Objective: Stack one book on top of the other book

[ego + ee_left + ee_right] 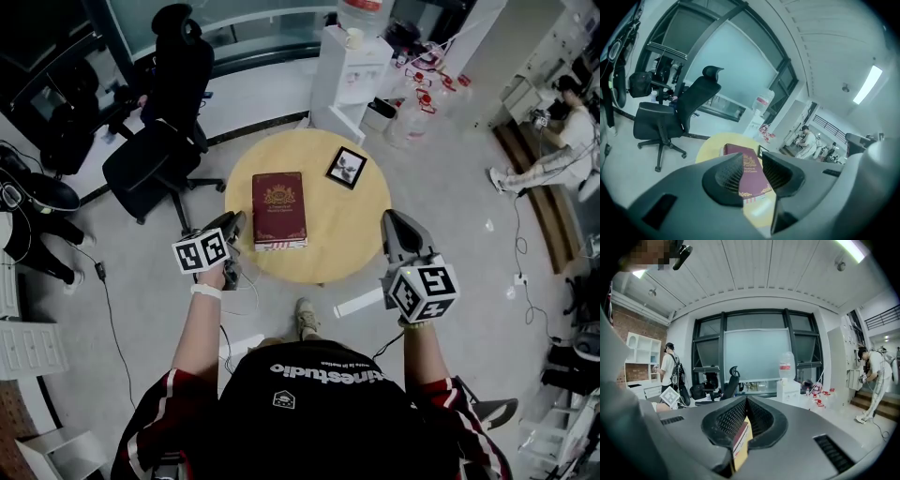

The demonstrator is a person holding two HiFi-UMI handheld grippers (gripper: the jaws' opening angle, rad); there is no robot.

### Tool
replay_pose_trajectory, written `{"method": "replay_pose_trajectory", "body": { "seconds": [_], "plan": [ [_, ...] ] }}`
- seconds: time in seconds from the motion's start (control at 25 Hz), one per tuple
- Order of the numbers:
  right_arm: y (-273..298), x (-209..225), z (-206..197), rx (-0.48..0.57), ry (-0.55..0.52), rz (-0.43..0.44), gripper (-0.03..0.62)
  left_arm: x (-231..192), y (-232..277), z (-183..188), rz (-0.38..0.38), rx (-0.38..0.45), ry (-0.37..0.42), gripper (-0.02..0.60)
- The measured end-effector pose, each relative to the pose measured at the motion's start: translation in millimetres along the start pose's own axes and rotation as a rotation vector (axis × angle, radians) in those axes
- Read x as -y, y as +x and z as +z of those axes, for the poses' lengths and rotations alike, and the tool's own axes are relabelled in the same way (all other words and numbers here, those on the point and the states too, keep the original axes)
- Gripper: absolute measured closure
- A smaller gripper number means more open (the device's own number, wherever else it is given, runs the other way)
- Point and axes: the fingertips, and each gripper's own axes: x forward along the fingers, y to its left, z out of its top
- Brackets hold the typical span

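Red book (279, 210) is noted flat toward the near-left edge of the table (361, 246), with black book (347, 167) unstacked by the far edge. Left gripper (232, 225) is parted and empty. Right gripper (392, 223) is closed on nothing, so the black book could be shoved overboard.

Looks like an open-plan office or lab space to me, what with black swivel chairs (150, 164) on the far left, a water dispenser (352, 75) by the far glass partition (754, 352), and white shelving (640, 352) against a brick wall (623, 319).
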Motion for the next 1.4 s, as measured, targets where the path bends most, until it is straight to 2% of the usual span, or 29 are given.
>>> {"method": "replay_pose_trajectory", "body": {
  "seconds": [0.16,0.4,0.72,1.0,1.2,1.4],
  "plan": [
    [-18.4,-13.6,4.8,0.016,-0.004,-0.011,0.566,28.4,-34.2,16.2,-0.061,0.058,0.037,0.446],
    [-39.7,-37.0,15.5,0.046,-0.009,-0.017,0.566,70.3,-88.0,42.9,-0.123,0.143,0.161,0.446],
    [-64.9,-65.3,32.6,0.089,-0.012,-0.03,0.566,120.1,-148.0,77.7,-0.2,0.255,0.284,0.446],
    [-90.3,-80.9,38.5,0.114,-0.007,-0.04,0.566,154.0,-184.5,90.9,-0.212,0.319,0.42,0.446],
    [-103.7,-87.2,42.6,0.134,0.0,-0.051,0.566,170.7,-201.3,94.3,-0.193,0.35,0.515,0.446],
    [-109.5,-95.4,53.4,0.152,-0.007,-0.046,0.566,179.6,-214.2,102.6,-0.167,0.386,0.542,0.483]
  ]
}}
